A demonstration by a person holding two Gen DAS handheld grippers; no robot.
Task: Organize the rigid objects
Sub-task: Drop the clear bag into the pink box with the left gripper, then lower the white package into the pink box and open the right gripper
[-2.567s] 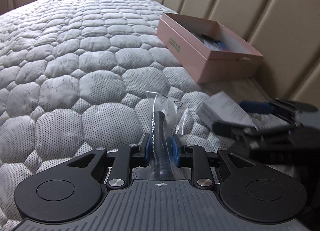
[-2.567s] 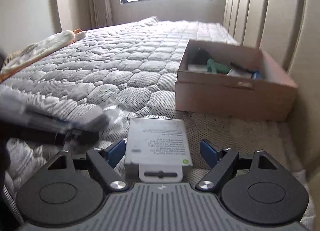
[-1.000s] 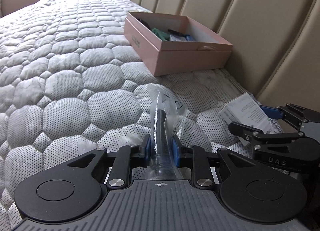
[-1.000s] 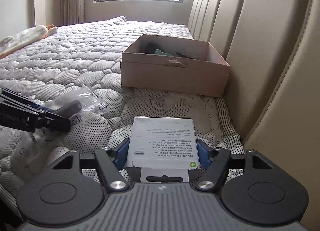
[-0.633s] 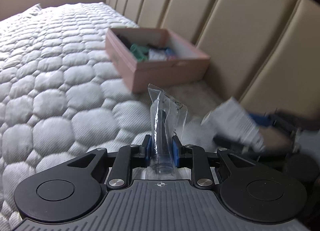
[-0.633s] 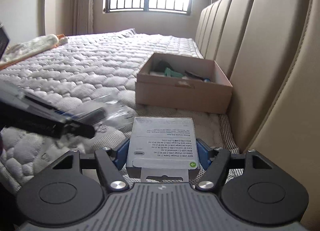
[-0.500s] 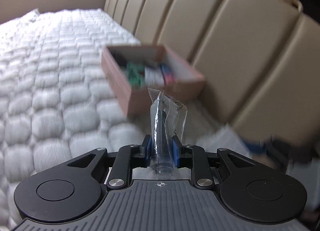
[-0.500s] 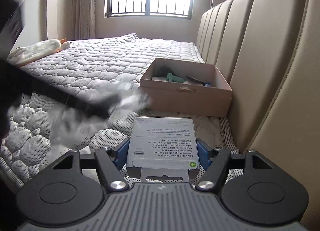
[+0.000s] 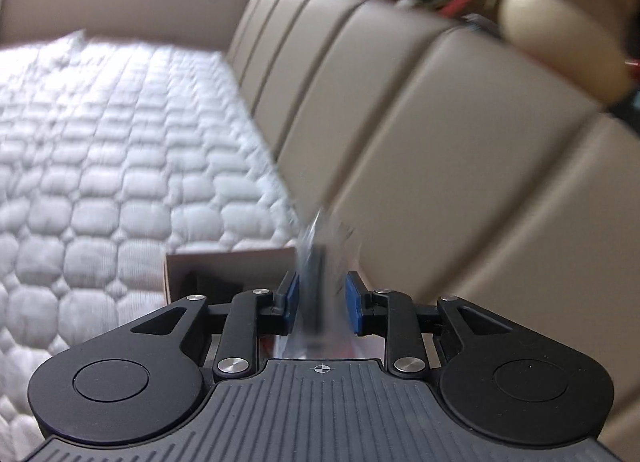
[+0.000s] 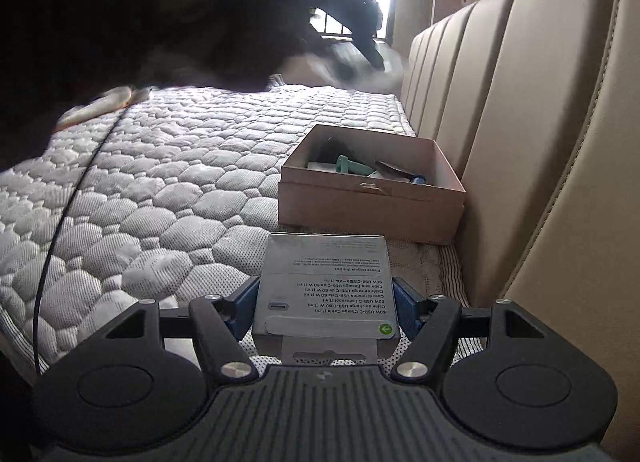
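Watching from the bedside, I would worry first about the left gripper (image 9: 322, 304). Its jaws are opening at this moment, with the clear plastic bag (image 9: 320, 262) and the dark stick-like part inside it between the blue pads, and there is a gap showing on each side of the bag. The cardboard box (image 9: 224, 266) sits below and a little to the left in the blurred left wrist view, so the bag may not be squarely over the opening. A light, slippery bag let go on the move could drift, catch the box wall and slide onto the mattress (image 9: 100, 181), or slip toward the padded headboard (image 9: 420, 141).

In the right wrist view the box is well ahead, pushed against the headboard, already holding a green piece and some dark bits (I cannot make out what they are). The left gripper and its bag are only a dark smear high in that view, so how far above the box the bag is I cannot tell.

Further right, the right gripper (image 10: 326, 308) has its jaws set wide around the white cable package (image 10: 326, 286), pads pressing on both sides, hovering above the mattress short of the box. The package sticks far forward, so a knock against the box rim could twist it loose. Both hands heading for one box could also collide.
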